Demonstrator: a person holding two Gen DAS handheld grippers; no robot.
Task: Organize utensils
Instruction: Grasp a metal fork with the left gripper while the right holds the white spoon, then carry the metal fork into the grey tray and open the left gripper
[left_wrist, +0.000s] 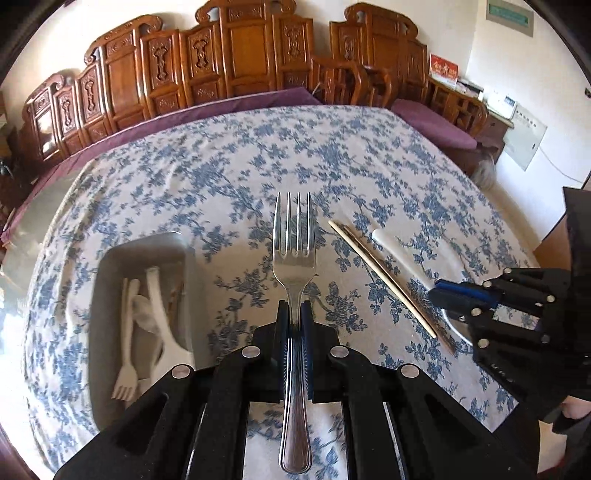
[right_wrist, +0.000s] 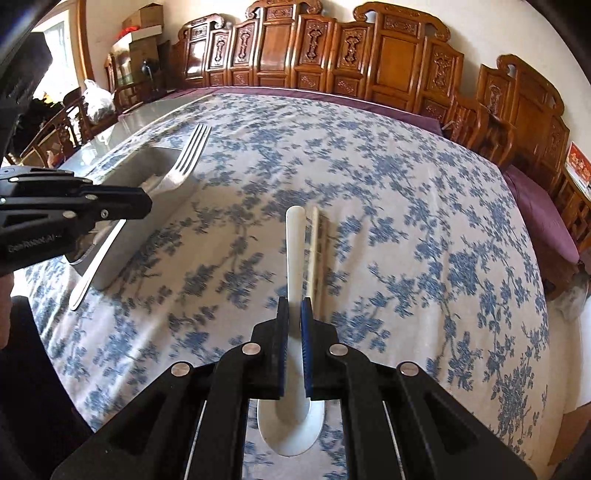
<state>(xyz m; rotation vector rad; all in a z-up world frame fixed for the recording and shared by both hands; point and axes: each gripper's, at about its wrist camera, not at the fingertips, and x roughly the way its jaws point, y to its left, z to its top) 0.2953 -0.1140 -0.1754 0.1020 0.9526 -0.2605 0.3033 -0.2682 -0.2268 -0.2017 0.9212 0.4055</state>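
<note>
1. Left hand-held gripper (left_wrist: 294, 314) is clamping the fork (left_wrist: 293, 254) at the neck, tines forward, lifted off the tabletop (left_wrist: 229, 166).
2. Tray (left_wrist: 99, 295) is sitting just left of it, already holding white plastic cutlery (left_wrist: 147, 317).
3. Right hand-held gripper (right_wrist: 294, 308) is closing narrow on the white spoon (right_wrist: 295, 258) handle; bowl is under the camera. Can't tell if the spoon is off the cloth.
4. Chopsticks (right_wrist: 317, 251) are lying just beside the spoon, ungripped.
5. Step, as I'm reading it: carrying pieces to the tray.
6. Next: swing fork left over the tray, lower, release; spoon after.
</note>
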